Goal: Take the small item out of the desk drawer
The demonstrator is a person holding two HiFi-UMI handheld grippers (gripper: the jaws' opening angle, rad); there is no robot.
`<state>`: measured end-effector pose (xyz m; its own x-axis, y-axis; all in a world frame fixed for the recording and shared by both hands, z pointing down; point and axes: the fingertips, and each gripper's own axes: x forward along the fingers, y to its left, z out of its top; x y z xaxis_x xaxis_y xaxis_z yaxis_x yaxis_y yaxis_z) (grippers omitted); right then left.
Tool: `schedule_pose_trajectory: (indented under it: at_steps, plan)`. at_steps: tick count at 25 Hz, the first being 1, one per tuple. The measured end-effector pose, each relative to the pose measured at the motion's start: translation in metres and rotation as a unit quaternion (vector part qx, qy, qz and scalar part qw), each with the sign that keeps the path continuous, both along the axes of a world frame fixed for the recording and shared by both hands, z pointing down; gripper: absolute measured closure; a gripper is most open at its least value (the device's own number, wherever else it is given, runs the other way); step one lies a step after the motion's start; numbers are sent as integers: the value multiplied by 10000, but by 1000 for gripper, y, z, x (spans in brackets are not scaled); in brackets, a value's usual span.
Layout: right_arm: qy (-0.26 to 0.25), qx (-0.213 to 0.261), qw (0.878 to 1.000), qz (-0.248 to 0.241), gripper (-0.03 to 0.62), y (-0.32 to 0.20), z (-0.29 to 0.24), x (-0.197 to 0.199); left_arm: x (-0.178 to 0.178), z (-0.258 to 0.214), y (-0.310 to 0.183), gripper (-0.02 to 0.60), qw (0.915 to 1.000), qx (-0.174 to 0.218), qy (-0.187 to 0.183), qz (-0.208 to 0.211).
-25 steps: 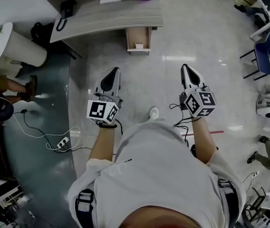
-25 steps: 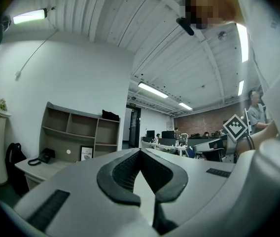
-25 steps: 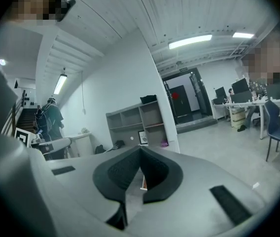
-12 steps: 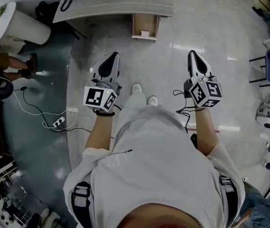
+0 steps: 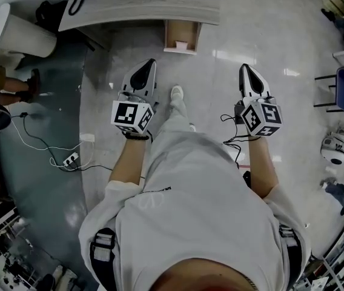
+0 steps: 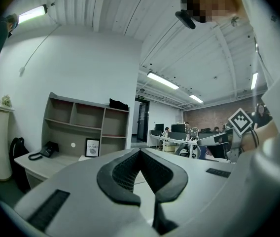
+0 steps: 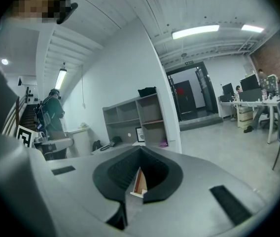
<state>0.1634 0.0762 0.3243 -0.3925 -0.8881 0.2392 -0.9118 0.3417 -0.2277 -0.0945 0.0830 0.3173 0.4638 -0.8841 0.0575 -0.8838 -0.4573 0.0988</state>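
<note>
Both the left tongs (image 5: 151,63) and right tongs (image 5: 245,68) are clenched and empty, well apart from the open drawer (image 5: 169,36) under the tabletop (image 5: 142,8), where the small pale item (image 5: 181,43) lies, seemingly light and rigid, best pinched across its sides.

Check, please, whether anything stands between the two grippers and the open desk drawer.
Nothing visible does. Only bare floor lies between the left gripper, the right gripper and the open drawer under the desk. The person's shoe is on the floor between the grippers, short of the drawer.
</note>
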Motion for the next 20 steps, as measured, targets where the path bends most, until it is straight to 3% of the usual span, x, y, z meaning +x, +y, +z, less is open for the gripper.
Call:
schedule_pose_trajectory:
  at_steps: [5,12,20]
  plan:
    - [144,-203,9997,17,592,-40,20,-2,9,43,-56,583,9994,-286,-128,152]
    - [498,-442,9975,-257,592,-109,56,-41,21,107,-127,583,9961,-733,-167,451]
    - [782,-353,9950,-512,592,-172,81,-77,16,128,-185,583,9952,-612,151,746]
